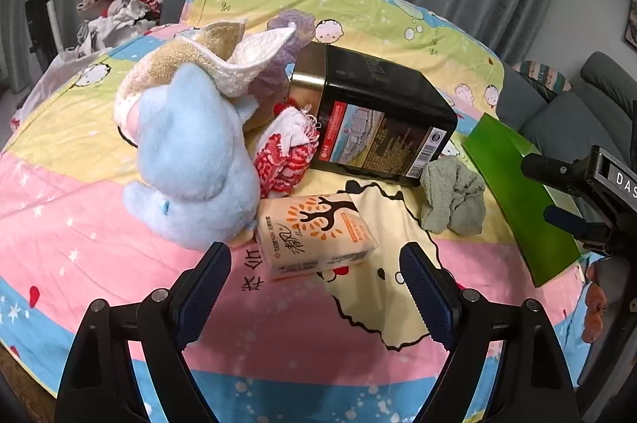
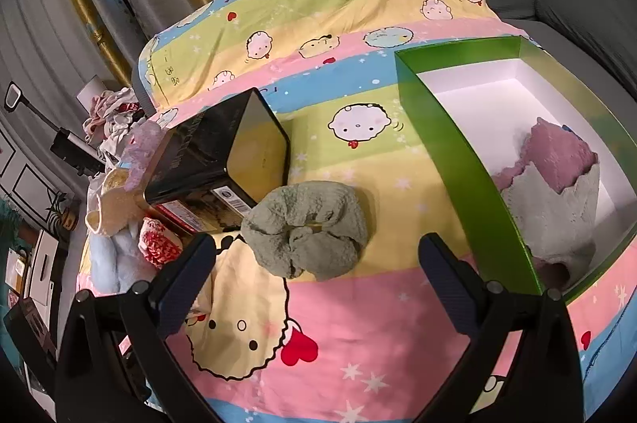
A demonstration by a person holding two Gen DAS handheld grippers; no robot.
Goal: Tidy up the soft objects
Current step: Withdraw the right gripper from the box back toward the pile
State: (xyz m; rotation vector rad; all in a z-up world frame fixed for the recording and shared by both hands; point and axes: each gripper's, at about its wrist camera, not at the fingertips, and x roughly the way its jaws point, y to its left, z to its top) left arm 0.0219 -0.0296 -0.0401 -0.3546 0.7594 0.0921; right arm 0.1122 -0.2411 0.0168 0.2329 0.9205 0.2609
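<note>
Striped cartoon bedding [image 1: 99,243] is stretching beneath both tools. I am seeing my left gripper [image 1: 314,263] spread wide, nothing between, framing a tissue pack [image 1: 314,235] at lower centre. My right gripper [image 2: 318,255] is gaping empty before a grey-green cloth [image 2: 306,228]. Farther off, a black tin [image 1: 382,116] is lying beside a blue plush toy [image 1: 191,160], and a green box [image 2: 469,160] is holding a towel [image 2: 557,200] at right.

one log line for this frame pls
left gripper: open, at tissue pack | right gripper: open, at green cloth | box: towel
</note>
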